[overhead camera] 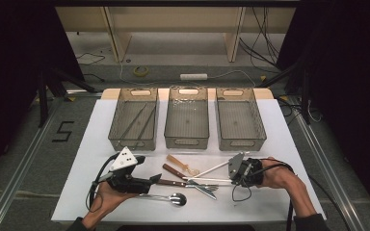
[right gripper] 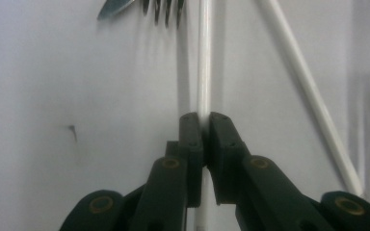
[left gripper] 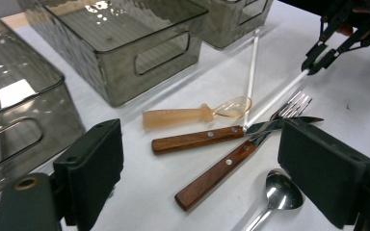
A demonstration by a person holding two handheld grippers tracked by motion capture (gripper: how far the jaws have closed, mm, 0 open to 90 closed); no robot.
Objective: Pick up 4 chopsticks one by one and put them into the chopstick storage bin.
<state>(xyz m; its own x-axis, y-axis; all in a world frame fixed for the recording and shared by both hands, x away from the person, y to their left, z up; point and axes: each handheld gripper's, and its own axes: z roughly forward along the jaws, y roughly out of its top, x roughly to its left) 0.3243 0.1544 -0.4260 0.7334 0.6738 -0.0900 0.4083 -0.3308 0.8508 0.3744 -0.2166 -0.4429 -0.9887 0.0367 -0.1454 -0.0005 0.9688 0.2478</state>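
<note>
White chopstick (right gripper: 204, 57) pinched between the closed jaws of the right gripper (right gripper: 203, 120), lying flat on the white table (overhead camera: 279, 144) just right of the cutlery pile. Second white chopstick (right gripper: 308, 96) crossing nearby at an angle, not gripped. Fork tines (right gripper: 166, 7) and a knife tip (right gripper: 113, 6) visible just beyond the held stick's far end.

Left gripper (overhead camera: 147, 182) hovering above the wooden knife handles (left gripper: 197, 139), jaws spread wide, holding nothing. Amber plastic spoon (left gripper: 197, 114) and steel spoon (left gripper: 277, 192) resting close by. Three smoky translucent bins (overhead camera: 187, 118) lined up at the back of the table; left bin (overhead camera: 134, 120) already containing what look like long thin sticks or tongs, too faint to name for certain.

Judged step: lifting the gripped chopstick, probably for sorting into one of the bins.

For a clean lift: keep the pinch firm, since a thin round stick rolls easily between flat pads. Raise straight up before swinging away, avoiding a drag across the fork tines or the other chopstick. Hold near level, as a grip this far toward one end lets the long free end droop and swing. Carry over the bin rim with room to spare, lower lengthwise into the bin, then release. Left gripper best kept clear of the path.
</note>
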